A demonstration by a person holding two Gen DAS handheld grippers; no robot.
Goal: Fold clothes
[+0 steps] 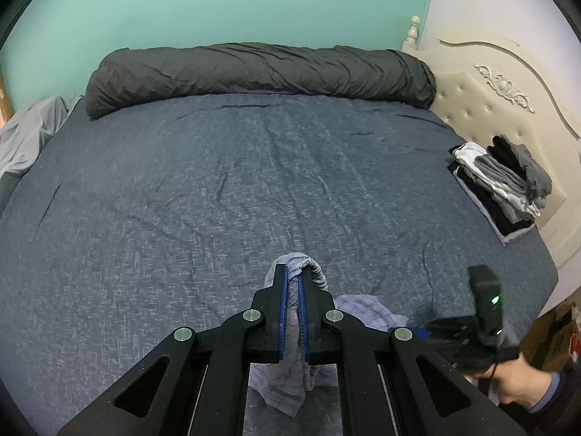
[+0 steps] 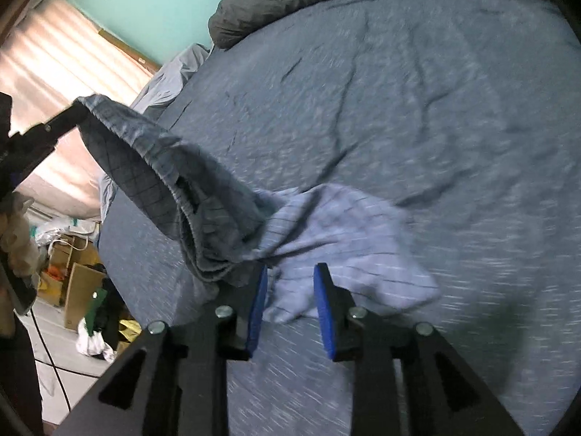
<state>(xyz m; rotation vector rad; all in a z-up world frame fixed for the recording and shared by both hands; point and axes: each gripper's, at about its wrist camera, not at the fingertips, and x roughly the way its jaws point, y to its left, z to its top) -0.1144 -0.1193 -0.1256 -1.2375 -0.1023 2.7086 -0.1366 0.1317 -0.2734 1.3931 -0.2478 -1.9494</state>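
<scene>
Because it sags from its elastic waistband, the pale blue checked cotton shorts (image 2: 203,196) look light, limp and easy to bunch; the stiffer waistband is the best hold. The left gripper (image 1: 293,290) is clamped on that band, lifting 1 side, while the rest trails on the dark blue bed sheet (image 1: 218,181). The right gripper (image 2: 290,279) has its jaws apart around loose fabric.

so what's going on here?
A person is folding laundry on a bed with two hand-held grippers. The left hand-held gripper is shut on the waistband of light blue checked shorts, holding that end up. The right hand-held gripper is open over the shorts' other end, which lies on the bed. A pile of folded clothes sits by the headboard.
</scene>
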